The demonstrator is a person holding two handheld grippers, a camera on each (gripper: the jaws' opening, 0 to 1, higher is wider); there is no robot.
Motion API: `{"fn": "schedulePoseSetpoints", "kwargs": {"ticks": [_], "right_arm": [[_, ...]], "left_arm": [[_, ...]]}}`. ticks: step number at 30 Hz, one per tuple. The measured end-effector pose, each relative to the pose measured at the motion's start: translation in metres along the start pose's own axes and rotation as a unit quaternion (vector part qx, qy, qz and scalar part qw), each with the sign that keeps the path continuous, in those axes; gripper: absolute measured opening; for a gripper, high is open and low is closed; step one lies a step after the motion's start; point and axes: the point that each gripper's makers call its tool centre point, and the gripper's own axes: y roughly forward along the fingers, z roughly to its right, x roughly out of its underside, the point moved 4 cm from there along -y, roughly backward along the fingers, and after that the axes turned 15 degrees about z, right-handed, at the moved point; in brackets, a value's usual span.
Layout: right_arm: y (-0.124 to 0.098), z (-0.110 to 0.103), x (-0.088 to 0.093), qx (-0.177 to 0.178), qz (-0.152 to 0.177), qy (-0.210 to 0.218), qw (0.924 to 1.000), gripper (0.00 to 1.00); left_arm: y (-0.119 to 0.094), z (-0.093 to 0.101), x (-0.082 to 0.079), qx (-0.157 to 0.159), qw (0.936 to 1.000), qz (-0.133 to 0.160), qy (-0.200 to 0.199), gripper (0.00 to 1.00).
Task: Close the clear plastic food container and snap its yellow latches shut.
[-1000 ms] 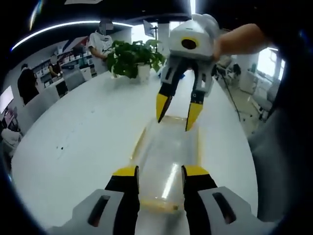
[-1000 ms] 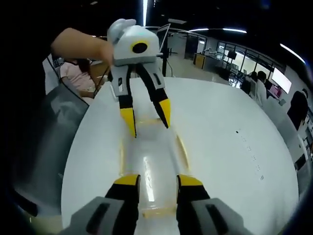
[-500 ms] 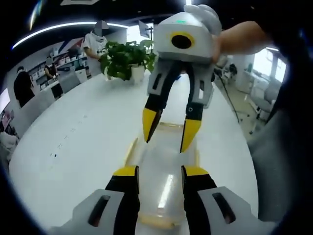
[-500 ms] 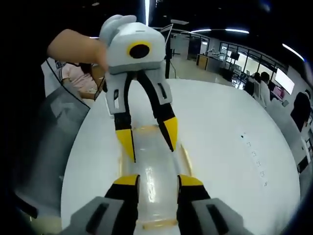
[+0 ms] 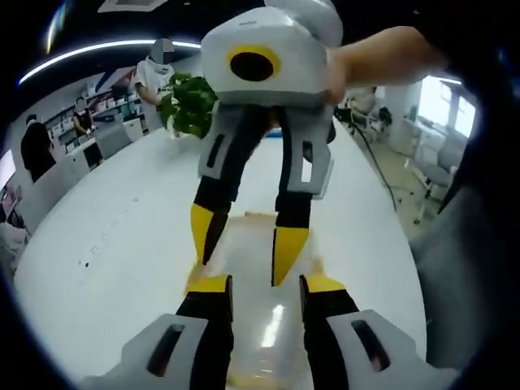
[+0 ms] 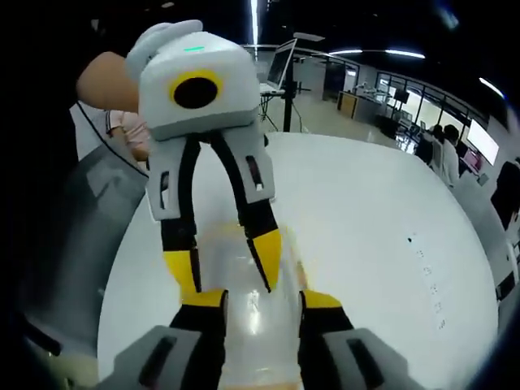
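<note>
The clear plastic food container lies lengthwise on the white table, with yellow latch parts along its rim. My left gripper is open and its yellow-tipped jaws straddle the container's near end. My right gripper, held by a hand, faces it from the other end, open, tips pointing down onto the lid. In the right gripper view the clear container runs between my right gripper jaws, and the left gripper hangs open just above it. Whether any tip touches the lid is unclear.
A potted green plant stands at the table's far end, with people behind it. A seated person is beyond the table edge, and a screen on a stand is farther back. Bare tabletop spreads to the side.
The two grippers have drawn much closer together along the container; each now looms large in the other's view, tips nearly meeting over the lid. Both stay open.
</note>
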Motion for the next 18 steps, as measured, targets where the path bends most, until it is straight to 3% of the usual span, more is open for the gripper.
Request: {"fn": "schedulePoseSetpoints", "kwargs": {"ticks": [9, 11, 18], "right_arm": [[0.004, 0.011, -0.001, -0.026, -0.015, 0.004, 0.9995, 0.43], [0.005, 0.011, -0.001, -0.034, -0.018, 0.009, 0.9992, 0.48], [0.01, 0.011, 0.001, -0.061, -0.029, 0.015, 0.9976, 0.52]], "left_arm": [[0.0, 0.013, 0.002, -0.006, 0.9994, -0.012, 0.031, 0.32], [-0.003, 0.012, 0.004, -0.019, 0.9969, -0.032, 0.069, 0.33], [-0.005, 0.02, 0.001, -0.036, 0.9946, -0.025, 0.095, 0.37]]}}
